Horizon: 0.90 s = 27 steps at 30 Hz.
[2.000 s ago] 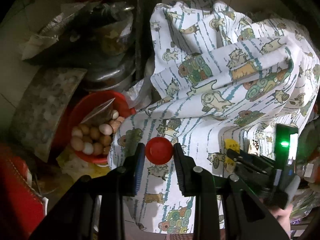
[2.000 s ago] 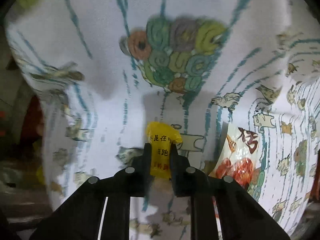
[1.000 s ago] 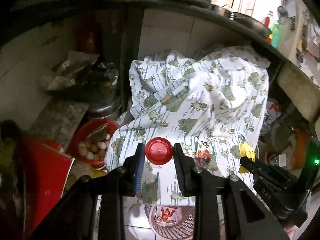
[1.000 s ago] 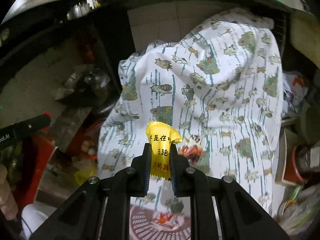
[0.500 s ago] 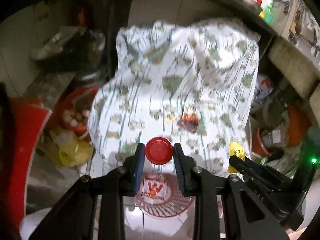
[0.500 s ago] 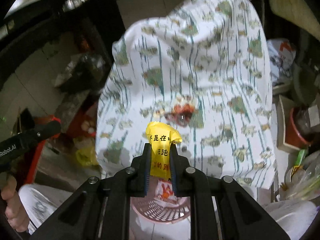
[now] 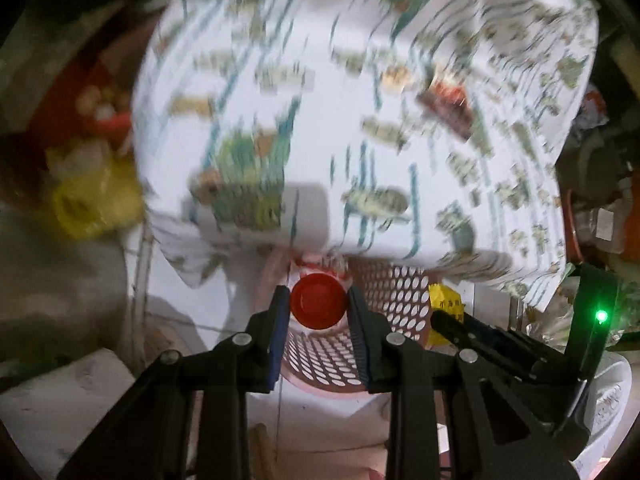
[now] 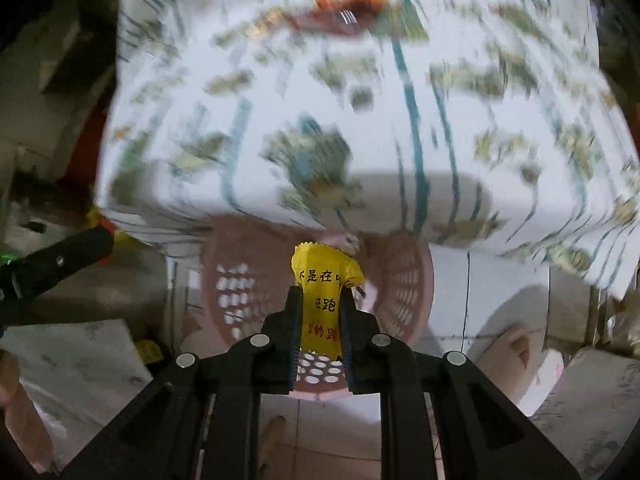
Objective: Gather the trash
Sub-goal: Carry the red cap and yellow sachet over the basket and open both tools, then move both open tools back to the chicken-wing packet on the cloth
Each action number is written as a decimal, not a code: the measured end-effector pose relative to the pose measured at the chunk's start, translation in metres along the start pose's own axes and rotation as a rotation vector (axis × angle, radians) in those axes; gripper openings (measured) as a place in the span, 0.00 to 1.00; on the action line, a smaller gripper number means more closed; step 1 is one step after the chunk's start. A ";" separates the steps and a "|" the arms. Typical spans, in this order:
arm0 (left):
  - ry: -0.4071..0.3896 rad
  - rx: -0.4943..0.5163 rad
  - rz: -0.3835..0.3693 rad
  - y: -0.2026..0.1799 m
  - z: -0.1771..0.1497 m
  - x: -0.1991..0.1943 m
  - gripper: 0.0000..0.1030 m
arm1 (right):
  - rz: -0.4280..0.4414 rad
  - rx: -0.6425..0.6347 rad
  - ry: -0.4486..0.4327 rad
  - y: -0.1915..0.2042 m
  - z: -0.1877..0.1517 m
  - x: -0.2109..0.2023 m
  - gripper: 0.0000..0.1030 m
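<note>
My left gripper [image 7: 319, 307] is shut on a round red bottle cap [image 7: 318, 306] and holds it over the pink perforated waste basket [image 7: 396, 300] on the floor. My right gripper [image 8: 320, 306] is shut on a yellow candy wrapper [image 8: 322, 300] with black print, above the same basket [image 8: 404, 280]. The right gripper with its wrapper [image 7: 446, 305] also shows at the right of the left wrist view. A red snack wrapper [image 7: 446, 106] lies on the patterned cloth [image 7: 360, 100] behind the basket; it also shows in the right wrist view [image 8: 348, 2].
The cloth-covered table [image 8: 360, 120] overhangs the basket's far side. A yellow bag [image 7: 92, 200] and red bowl [image 7: 100, 112] sit at left. White sacks [image 7: 68, 400] lie on the floor left and right. Cluttered containers [image 7: 600, 220] stand at right. Both views are motion-blurred.
Both grippers have dropped down and forward from the cloth-covered table to just above the pink basket, which now fills the view below the held cap and wrapper. Both stay shut.
</note>
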<state>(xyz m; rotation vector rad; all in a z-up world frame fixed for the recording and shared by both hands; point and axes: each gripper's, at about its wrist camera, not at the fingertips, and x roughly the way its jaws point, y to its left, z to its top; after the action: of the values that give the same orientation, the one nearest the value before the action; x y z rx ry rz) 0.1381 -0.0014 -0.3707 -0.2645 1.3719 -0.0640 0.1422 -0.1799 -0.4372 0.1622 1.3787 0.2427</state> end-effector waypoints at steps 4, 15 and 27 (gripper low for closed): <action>0.063 0.000 0.012 -0.001 -0.010 0.034 0.26 | -0.002 0.029 0.037 -0.011 -0.002 0.020 0.18; 0.032 0.022 0.060 -0.012 -0.018 0.022 0.63 | 0.002 0.048 0.041 -0.017 -0.007 0.026 0.46; -0.149 0.026 0.051 -0.010 -0.015 -0.048 0.73 | -0.018 0.010 -0.074 -0.005 -0.010 -0.020 0.56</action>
<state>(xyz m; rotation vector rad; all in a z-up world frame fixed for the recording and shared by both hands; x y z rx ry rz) 0.1147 -0.0039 -0.3254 -0.2082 1.2280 -0.0189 0.1294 -0.1901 -0.4216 0.1649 1.3076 0.2129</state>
